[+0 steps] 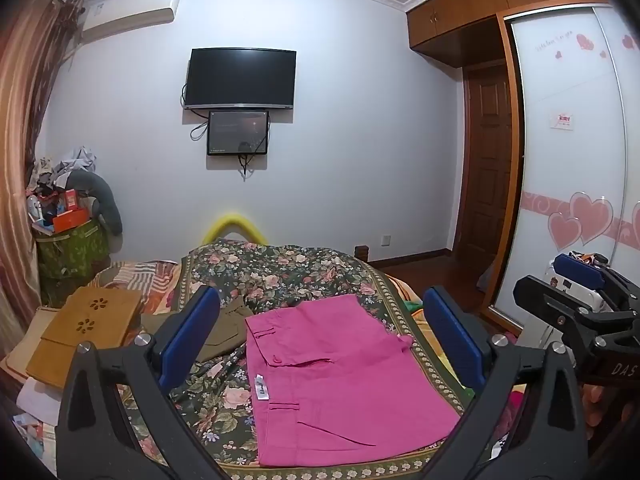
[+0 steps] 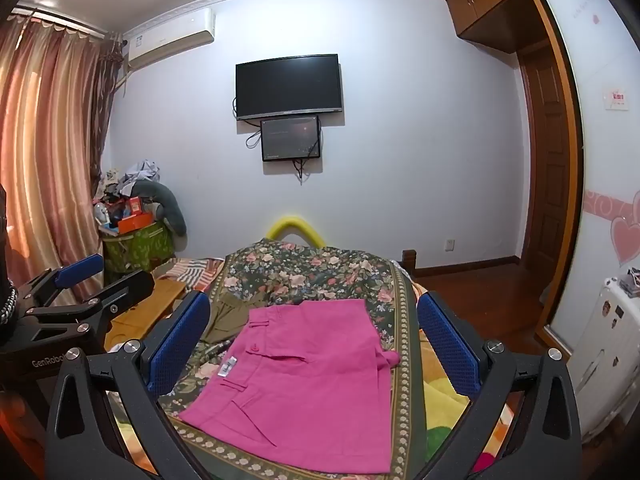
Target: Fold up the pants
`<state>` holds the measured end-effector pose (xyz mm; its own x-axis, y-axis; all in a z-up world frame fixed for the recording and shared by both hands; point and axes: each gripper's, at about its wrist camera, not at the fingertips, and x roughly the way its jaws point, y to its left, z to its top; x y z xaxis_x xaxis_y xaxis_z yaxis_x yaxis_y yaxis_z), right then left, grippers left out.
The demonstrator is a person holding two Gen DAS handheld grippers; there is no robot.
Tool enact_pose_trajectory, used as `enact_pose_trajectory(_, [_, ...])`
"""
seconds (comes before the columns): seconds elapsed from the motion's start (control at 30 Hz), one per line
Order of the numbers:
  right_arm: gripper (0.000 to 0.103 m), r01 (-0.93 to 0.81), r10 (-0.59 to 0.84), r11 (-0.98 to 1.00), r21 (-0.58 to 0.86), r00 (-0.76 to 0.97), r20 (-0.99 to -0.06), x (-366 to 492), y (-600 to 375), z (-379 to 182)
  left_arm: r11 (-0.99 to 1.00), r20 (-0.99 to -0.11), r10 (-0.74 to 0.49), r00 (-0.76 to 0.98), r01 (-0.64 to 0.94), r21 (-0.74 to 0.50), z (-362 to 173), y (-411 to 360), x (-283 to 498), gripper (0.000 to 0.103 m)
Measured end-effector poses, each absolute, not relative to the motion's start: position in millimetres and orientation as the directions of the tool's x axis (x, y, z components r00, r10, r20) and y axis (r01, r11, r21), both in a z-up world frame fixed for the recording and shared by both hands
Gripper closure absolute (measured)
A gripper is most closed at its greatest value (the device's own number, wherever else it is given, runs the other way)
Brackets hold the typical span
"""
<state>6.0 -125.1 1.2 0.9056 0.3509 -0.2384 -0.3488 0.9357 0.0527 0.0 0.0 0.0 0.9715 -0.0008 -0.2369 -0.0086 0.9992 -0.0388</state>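
Pink pants (image 1: pixel 336 384) lie folded into a compact rectangle on the floral bed cover (image 1: pixel 280 272), waistband with a white label to the left; they also show in the right wrist view (image 2: pixel 312 380). My left gripper (image 1: pixel 320 336) is open and empty, held above the pants, its blue pads either side of them. My right gripper (image 2: pixel 312 340) is open and empty too, above the pants. The right gripper also shows at the right edge of the left wrist view (image 1: pixel 580 288), the left gripper at the left of the right wrist view (image 2: pixel 80 280).
An olive-brown garment (image 1: pixel 224 328) lies left of the pants. A wooden lap table (image 1: pixel 84 332) sits at the bed's left. A cluttered green basket (image 1: pixel 72 248) stands in the far left corner. A wardrobe (image 1: pixel 580 160) and door are at right; a TV (image 1: pixel 240 78) hangs ahead.
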Motion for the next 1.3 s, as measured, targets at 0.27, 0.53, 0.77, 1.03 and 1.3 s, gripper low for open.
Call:
enact_pose_trajectory(0.27, [0.0,-0.35,0.352,0.935,0.052,0.906,-0.236,6.1,-124.8,4.3,0.999,-0.233,-0.001,0.973,-0.007,-0.035,3.1,-2.6,4.0,0.0])
enact_pose_trajectory(0.53, [0.0,-0.35,0.351,0.936,0.045,0.907,-0.231,3.6,-124.3,8.0,0.999,-0.227,0.001,0.974,-0.009,-0.037,5.9,0.8,-0.5,0.0])
enact_pose_trajectory(0.77, [0.0,-0.352,0.353,0.935,0.046,0.907,-0.231,2.9,-125.5,8.7,0.999,-0.221,0.006,0.975,-0.012,-0.029,6.3,0.3,-2.8,0.0])
enact_pose_trajectory(1.03, [0.0,-0.352,0.352,0.935,0.045,0.907,-0.231,2.5,-125.9,8.9,1.0,-0.224,0.01,0.974,-0.016,-0.026,7.3,-1.3,-2.8,0.0])
enact_pose_trajectory(1.3, [0.0,-0.347,0.348,0.937,0.047,0.907,-0.235,3.6,-126.4,8.5,1.0,-0.235,0.018,0.972,-0.017,0.006,5.9,-8.0,-3.6,0.0])
